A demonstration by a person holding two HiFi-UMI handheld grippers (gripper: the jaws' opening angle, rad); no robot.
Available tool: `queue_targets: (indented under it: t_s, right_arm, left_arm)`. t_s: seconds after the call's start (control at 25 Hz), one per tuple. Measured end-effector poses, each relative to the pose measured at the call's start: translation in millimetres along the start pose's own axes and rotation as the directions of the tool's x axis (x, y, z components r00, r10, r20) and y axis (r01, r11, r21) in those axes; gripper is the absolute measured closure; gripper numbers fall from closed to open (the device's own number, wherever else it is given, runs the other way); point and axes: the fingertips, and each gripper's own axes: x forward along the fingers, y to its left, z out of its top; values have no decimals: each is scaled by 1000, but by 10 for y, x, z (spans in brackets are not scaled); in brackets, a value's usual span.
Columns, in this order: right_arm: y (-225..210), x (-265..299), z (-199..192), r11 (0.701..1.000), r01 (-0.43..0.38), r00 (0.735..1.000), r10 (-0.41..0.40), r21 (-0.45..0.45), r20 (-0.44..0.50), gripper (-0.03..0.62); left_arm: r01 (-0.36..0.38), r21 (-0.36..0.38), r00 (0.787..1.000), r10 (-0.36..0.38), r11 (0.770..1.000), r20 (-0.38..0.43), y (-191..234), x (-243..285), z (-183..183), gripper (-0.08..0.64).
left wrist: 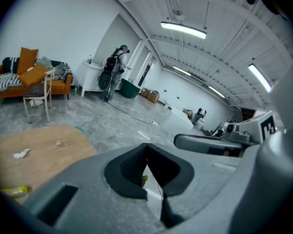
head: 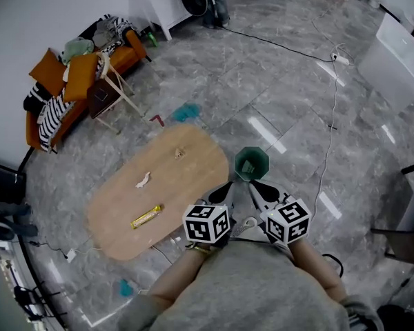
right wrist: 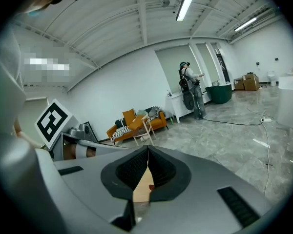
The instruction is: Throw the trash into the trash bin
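Observation:
An oval wooden table (head: 186,178) carries three bits of trash: a yellow wrapper (head: 146,216), a white crumpled paper (head: 143,180) and a small crumpled scrap (head: 180,153). A green trash bin (head: 252,164) stands on the floor by the table's right end. My left gripper (head: 228,185) and right gripper (head: 254,185) hover side by side just short of the bin, both shut and holding nothing. The left gripper view has its shut jaws (left wrist: 146,146) in the middle, with the paper (left wrist: 21,153) and the wrapper (left wrist: 12,190) off to the left. The right gripper (right wrist: 147,151) has only table wood showing through its slit.
An orange sofa (head: 76,95) with cushions and a wooden chair (head: 110,88) stand at the far left. A cable (head: 331,116) runs over the grey tiled floor on the right. White furniture (head: 397,61) is at the far right. A person (left wrist: 112,72) stands far back.

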Motion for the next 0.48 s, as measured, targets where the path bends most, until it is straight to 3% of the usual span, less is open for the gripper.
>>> queue_targets:
  t_s: [0.48]
  right_arm:
    - [792,415,-119,990,-112,992,106,-83,-70,583]
  left_arm:
    - [-94,-104,991,103,990,81,645,-740,-74,551]
